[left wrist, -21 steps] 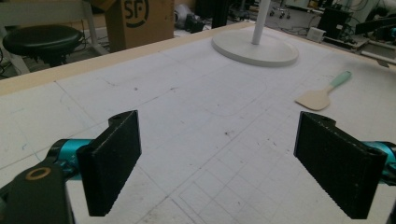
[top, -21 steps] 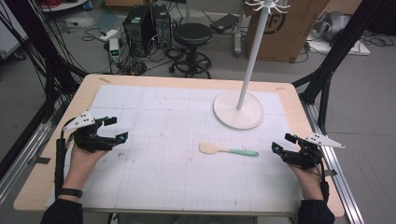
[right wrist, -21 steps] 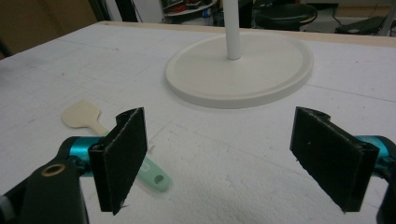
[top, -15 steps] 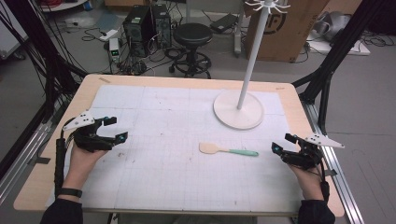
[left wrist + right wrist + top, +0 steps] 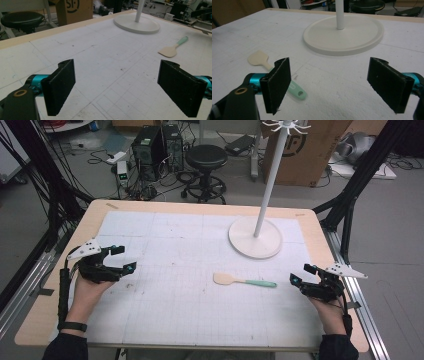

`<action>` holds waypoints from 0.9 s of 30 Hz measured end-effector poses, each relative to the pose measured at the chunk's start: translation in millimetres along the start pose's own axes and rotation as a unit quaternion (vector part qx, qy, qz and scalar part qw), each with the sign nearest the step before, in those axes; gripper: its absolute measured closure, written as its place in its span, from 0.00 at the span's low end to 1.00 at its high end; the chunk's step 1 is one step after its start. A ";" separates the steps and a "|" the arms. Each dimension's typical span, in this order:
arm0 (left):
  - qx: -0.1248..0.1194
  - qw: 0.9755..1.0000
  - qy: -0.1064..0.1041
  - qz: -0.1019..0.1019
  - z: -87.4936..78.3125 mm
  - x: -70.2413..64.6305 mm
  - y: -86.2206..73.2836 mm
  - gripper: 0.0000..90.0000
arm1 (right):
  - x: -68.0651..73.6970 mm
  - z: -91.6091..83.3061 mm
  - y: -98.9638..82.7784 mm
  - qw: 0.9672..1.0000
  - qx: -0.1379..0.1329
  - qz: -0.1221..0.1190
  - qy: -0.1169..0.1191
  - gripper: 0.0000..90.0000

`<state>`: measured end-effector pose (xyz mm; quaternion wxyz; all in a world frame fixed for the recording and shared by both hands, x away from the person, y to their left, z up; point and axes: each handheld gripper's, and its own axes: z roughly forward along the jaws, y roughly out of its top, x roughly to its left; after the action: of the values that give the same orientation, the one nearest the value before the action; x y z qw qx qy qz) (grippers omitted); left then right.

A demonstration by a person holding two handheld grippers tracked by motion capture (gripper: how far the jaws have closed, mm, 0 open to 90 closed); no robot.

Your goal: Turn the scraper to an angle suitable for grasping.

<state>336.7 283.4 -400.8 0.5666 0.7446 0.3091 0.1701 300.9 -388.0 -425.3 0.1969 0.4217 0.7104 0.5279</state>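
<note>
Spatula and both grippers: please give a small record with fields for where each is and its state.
spatula: flat on the table mat, between the two grippers, green handle toward the right gripper, touched by nothing
stand: white round base behind the spatula, pole upright
left gripper: jaws open, nothing between them
right gripper: jaws open, nothing between them, nearer the spatula

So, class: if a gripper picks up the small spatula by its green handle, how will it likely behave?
The spatula looks thin and short, so probably light. It lies flat on the table, so unlikely to roll. Its smooth handle might slip between the pads.
</note>
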 end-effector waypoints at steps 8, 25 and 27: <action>-0.004 1.000 0.006 -0.002 -5.3 2.1 0.8 0.17 | 5.1 0.3 0.6 1.000 0.006 -0.012 0.013 0.41; -0.002 1.000 0.002 -0.002 -6.8 4.1 0.3 0.17 | 25.4 23.8 -4.4 0.991 0.088 -0.065 0.074 0.98; -0.001 1.000 0.003 -0.003 -7.2 4.6 0.2 0.17 | 28.1 26.0 -6.7 0.989 0.101 -0.068 0.081 0.99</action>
<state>335.8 291.7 -398.9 0.5669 0.7428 0.3124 0.1710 301.3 -350.7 -436.2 0.1308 0.3459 0.8011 0.4707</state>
